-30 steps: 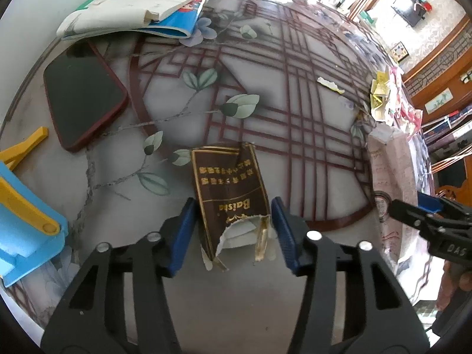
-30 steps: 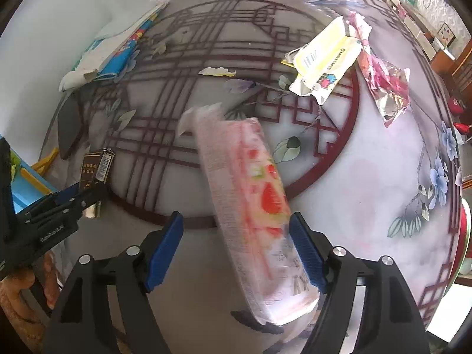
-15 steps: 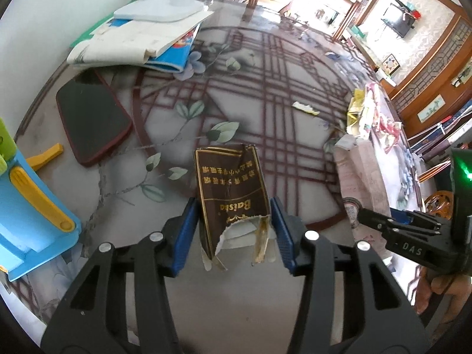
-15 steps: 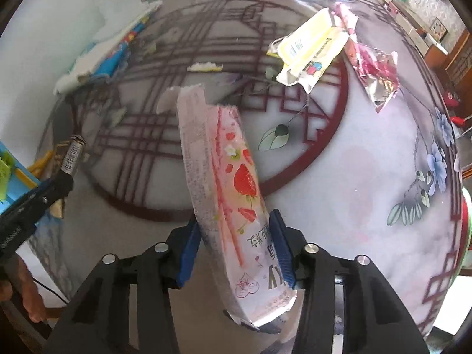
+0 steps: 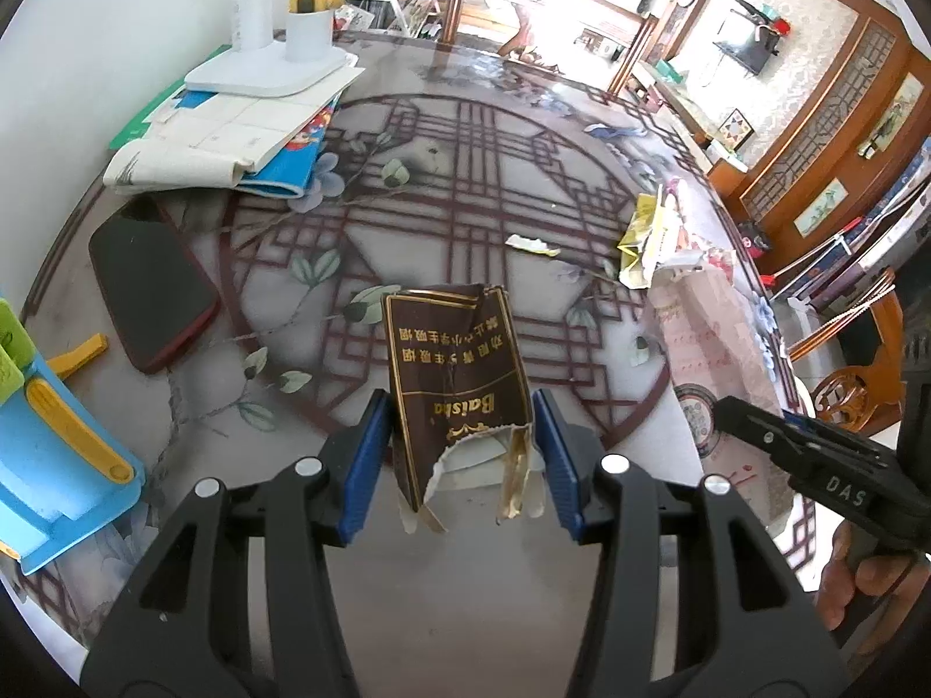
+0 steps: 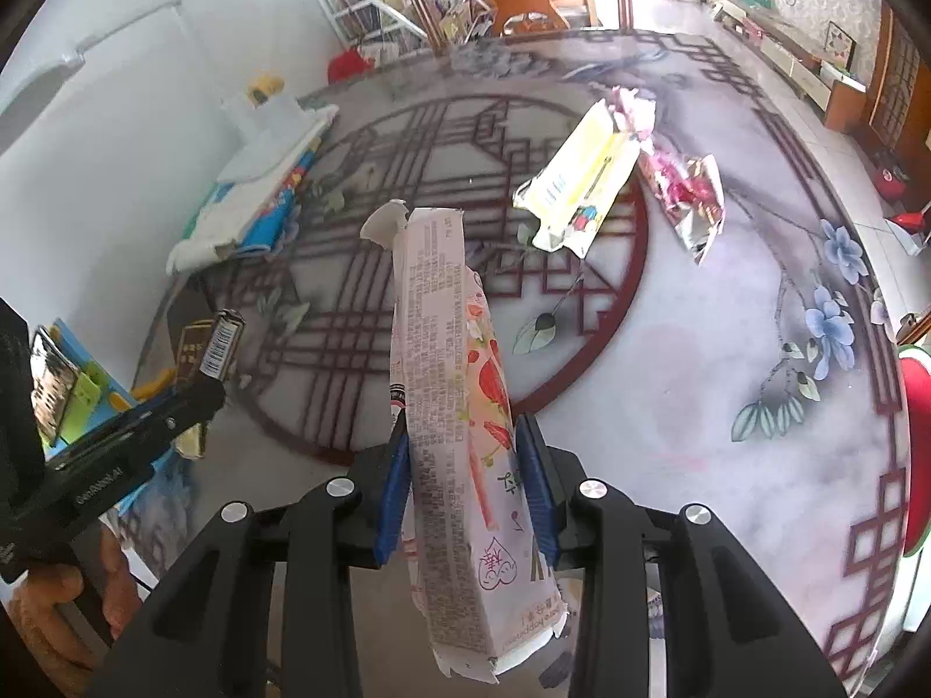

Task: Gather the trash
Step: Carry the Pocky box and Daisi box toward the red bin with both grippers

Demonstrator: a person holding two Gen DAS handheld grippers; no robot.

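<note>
Above the counter (image 5: 582, 581), left gripper (image 5: 459, 453) clamped a brown packet (image 5: 454, 384), right gripper (image 6: 465, 483) was closing on a pink box (image 6: 454, 407); next, probably a bin, unseen.

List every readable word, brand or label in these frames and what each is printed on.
"Baisha": brown cigarette pack, printed upside down.
"DAS": side of the right tool.
Left tool's side label: blurred.
Pink strawberry box: fine print too small.
Yellow wrapper: unreadable.
</note>
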